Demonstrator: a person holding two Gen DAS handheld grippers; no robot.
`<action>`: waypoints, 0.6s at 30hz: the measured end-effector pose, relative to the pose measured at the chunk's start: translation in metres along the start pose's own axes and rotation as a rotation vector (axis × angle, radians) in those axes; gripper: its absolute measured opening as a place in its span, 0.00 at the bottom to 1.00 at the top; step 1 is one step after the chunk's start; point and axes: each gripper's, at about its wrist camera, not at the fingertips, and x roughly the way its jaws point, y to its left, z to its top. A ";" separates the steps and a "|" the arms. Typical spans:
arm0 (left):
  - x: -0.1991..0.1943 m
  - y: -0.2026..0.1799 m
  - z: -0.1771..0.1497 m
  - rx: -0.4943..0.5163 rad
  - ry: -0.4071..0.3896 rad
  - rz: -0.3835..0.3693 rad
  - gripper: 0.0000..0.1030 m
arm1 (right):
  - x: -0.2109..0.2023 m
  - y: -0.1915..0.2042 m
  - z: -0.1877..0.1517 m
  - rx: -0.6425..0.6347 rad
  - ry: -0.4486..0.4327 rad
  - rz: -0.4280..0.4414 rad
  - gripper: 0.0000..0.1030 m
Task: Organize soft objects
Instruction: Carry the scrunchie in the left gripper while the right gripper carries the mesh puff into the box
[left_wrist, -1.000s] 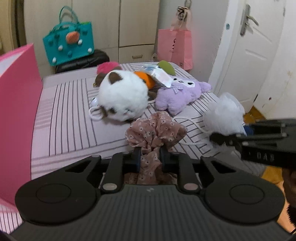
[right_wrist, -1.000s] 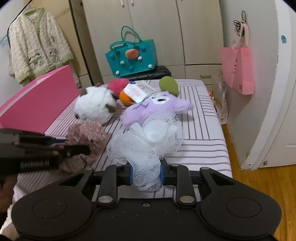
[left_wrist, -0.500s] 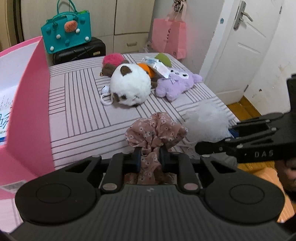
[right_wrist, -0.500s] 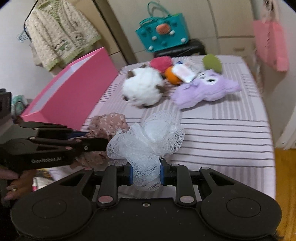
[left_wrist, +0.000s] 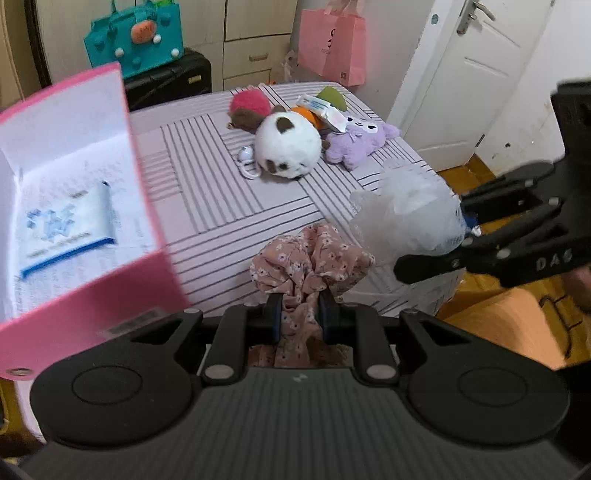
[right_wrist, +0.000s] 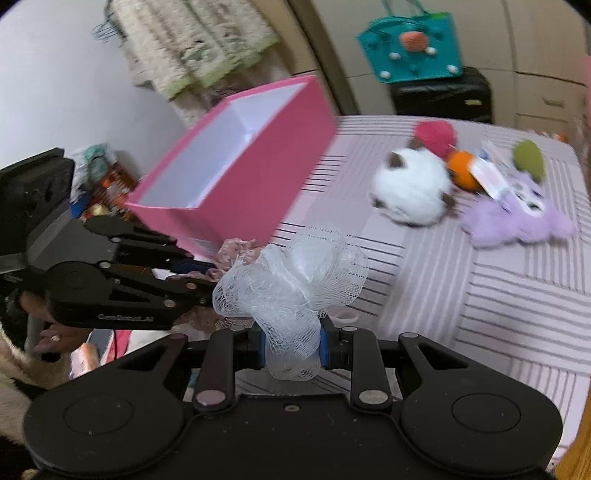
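Scrunchie: lower part hidden between the left claw pads and behind its body.
Mesh pouf: tail pinched out of sight in the right claw.
Pink box: blurred; cut off at the left edge in the left wrist view.
Leaflet inside the box: print unreadable.
Orange toy: mostly covered by the white plush.
Cardigan: smeared, top cropped.

Dusty-pink floral fabric scrunchie, white mesh bath pouf, hot-pink cardboard box with white inside, lilac bedsheet with dark stripes.
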 end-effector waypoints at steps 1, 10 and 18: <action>-0.006 0.001 -0.001 0.017 -0.003 0.009 0.18 | 0.001 0.006 0.004 -0.014 0.012 0.012 0.29; -0.051 0.024 -0.005 0.000 -0.016 0.017 0.18 | 0.003 0.050 0.042 -0.120 0.051 0.101 0.29; -0.097 0.050 0.006 0.015 -0.113 0.037 0.18 | -0.003 0.083 0.087 -0.200 -0.028 0.127 0.29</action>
